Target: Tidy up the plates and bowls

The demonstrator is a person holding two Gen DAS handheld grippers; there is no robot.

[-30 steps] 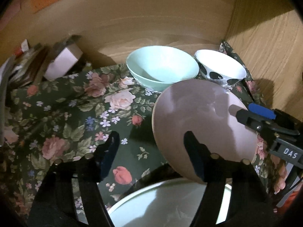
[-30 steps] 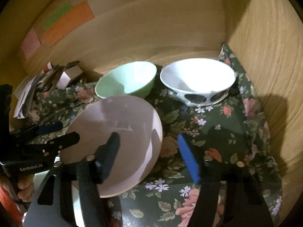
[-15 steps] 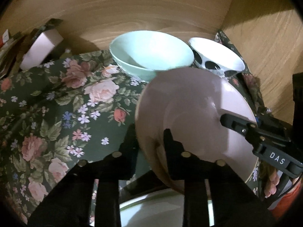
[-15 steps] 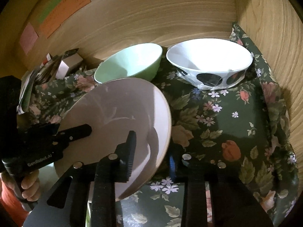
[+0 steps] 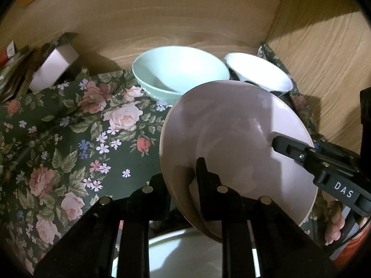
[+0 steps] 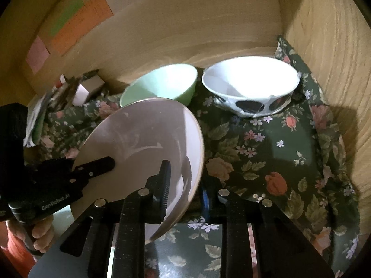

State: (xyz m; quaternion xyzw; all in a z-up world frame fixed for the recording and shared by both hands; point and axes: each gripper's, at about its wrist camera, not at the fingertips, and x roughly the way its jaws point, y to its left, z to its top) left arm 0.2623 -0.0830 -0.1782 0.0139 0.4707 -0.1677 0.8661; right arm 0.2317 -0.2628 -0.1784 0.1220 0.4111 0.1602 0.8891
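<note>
A pale pink plate [image 5: 231, 127] [image 6: 143, 139] hangs tilted above the floral cloth, held from both sides. My left gripper [image 5: 180, 180] is shut on the plate's left rim, and its finger [image 6: 97, 164] shows in the right wrist view. My right gripper [image 6: 185, 185] is closing with the plate's right rim between its jaws, pads pressing on it; its finger [image 5: 289, 148] lies on the plate in the left wrist view. Behind the plate stand a mint green bowl [image 5: 180, 69] [image 6: 162, 85] and a white bowl with black spots [image 5: 257, 71] [image 6: 250, 81].
A pale plate [image 5: 185, 254] lies under the left gripper. The floral cloth [image 5: 69, 127] [image 6: 278, 150] covers a shelf closed in by wooden walls [image 6: 324, 46] at the back and right. A white box [image 5: 53, 67] and papers crowd the back left. Coloured notes [image 6: 78, 23] stick on the back wall.
Both grippers went from open to shut on opposite rims of the pink plate. The plate now sits tilted and a little higher, covering the front of the bowls.
</note>
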